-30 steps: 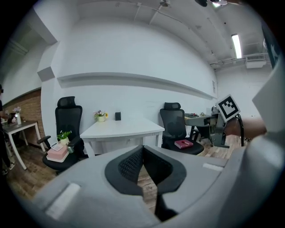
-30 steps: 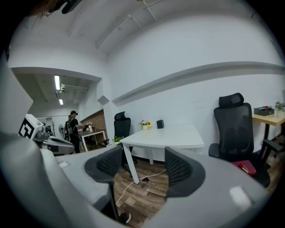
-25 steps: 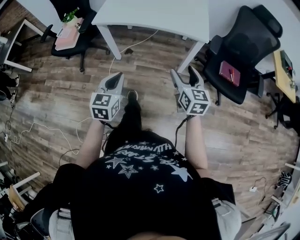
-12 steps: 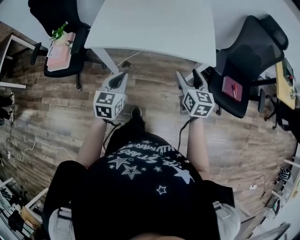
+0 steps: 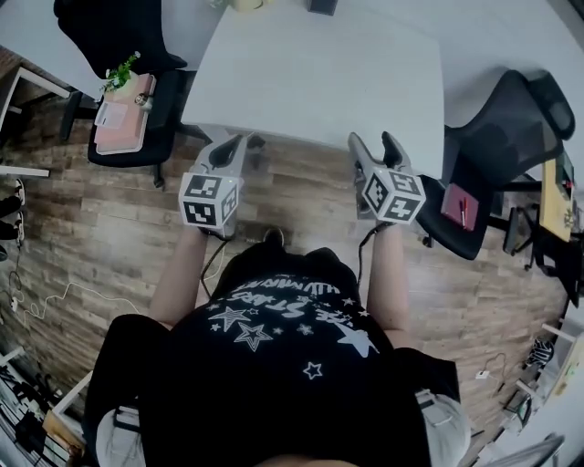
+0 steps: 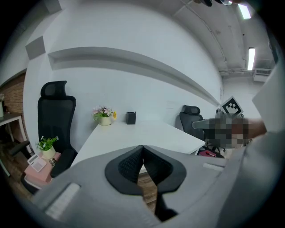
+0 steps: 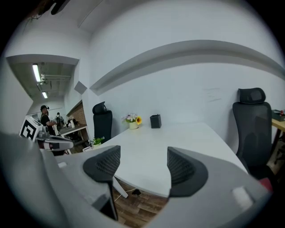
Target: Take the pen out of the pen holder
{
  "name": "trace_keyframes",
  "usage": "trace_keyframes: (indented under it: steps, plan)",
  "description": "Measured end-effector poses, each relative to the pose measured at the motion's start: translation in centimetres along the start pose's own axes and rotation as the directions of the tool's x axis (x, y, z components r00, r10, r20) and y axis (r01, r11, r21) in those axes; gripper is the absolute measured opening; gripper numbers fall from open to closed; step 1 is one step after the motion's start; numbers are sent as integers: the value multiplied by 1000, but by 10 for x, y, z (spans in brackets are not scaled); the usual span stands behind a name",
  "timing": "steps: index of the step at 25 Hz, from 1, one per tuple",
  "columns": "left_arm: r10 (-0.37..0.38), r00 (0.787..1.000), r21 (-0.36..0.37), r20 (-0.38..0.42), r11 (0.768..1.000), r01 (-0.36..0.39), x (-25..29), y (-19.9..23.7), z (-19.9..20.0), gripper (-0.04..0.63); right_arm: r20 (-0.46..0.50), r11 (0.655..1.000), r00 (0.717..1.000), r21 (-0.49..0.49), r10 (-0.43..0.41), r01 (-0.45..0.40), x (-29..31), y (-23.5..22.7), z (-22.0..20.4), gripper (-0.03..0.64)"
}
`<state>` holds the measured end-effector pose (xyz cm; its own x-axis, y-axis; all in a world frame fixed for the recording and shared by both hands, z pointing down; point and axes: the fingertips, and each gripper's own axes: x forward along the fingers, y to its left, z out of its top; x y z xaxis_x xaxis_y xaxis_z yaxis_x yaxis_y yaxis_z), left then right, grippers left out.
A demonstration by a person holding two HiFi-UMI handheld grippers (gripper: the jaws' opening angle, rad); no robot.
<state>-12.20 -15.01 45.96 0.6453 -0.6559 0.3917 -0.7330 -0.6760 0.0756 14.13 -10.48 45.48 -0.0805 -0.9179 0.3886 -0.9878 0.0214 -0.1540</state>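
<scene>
The black pen holder (image 6: 131, 117) stands at the far end of a white table (image 6: 133, 136), beside a small flower pot (image 6: 104, 116). It also shows in the right gripper view as the pen holder (image 7: 155, 121), and at the top edge of the head view as the pen holder (image 5: 321, 5). It is too small for me to make out a pen. My left gripper (image 5: 238, 140) is at the table's near edge with its jaws shut and nothing between them. My right gripper (image 5: 374, 142) is held level with it, open and empty. Both are far from the holder.
A black office chair (image 5: 123, 41) holding a pink box and a small plant (image 5: 125, 71) stands left of the table. Another black chair (image 5: 497, 137) with a red notebook is at the right. Cables run over the wooden floor (image 5: 82, 228). People stand far off in the right gripper view.
The person has walked towards the table, so it lies closer under the grippers and the holder has come into the head view. Both grippers keep their states.
</scene>
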Motion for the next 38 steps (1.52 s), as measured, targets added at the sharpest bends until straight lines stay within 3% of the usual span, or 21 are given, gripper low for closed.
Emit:
trace_keyframes:
  steps: [12, 16, 23, 30, 38]
  plan:
    - [68, 998, -31, 3, 997, -68, 48, 48, 18, 11, 25, 1000, 999, -11, 20, -20, 83, -30, 39, 325]
    - [94, 996, -4, 9, 996, -94, 73, 62, 37, 11, 47, 999, 998, -7, 49, -48, 129, -50, 67, 324]
    - [169, 985, -26, 27, 985, -168, 125, 100, 79, 11, 66, 993, 991, -36, 117, -114, 214, -75, 130, 325]
    - [189, 981, -12, 51, 982, -189, 173, 116, 120, 11, 50, 980, 985, -120, 167, -160, 289, -92, 189, 325]
    - [209, 977, -22, 50, 978, -208, 217, 137, 141, 11, 85, 967, 978, -192, 188, -169, 373, -100, 225, 324]
